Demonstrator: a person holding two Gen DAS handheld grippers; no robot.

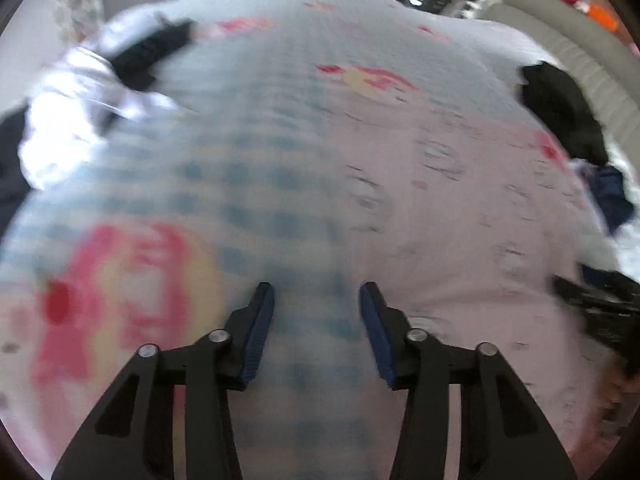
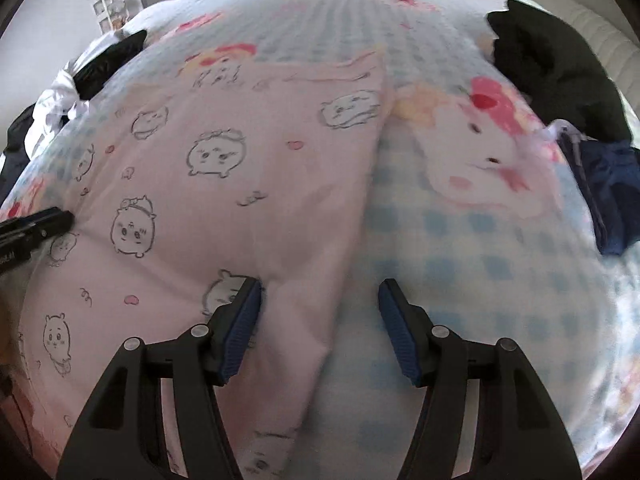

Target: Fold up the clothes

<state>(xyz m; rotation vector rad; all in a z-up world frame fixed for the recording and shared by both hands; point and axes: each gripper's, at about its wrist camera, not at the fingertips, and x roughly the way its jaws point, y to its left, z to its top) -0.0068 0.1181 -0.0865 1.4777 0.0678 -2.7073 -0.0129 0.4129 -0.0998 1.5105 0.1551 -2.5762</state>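
A pink garment (image 2: 224,184) printed with small cartoon faces lies spread flat on the bed's blue-checked cover (image 2: 460,240). My right gripper (image 2: 320,286) hovers open over the garment's right edge; the pink cloth lies under the gap and the pads are not pressing on it. The left wrist view is blurred by motion. There my left gripper (image 1: 316,292) stands open above the checked cover (image 1: 248,184) with nothing between its fingers, and the pink garment (image 1: 460,208) lies to its right. A black gripper part (image 2: 40,224) reaches in at the garment's left edge.
A black garment (image 2: 552,64) and a navy one (image 2: 608,192) lie at the bed's right side. A heap of white and black clothes (image 2: 80,76) sits at the left. A beige padded piece of furniture (image 1: 560,40) stands beyond the right edge.
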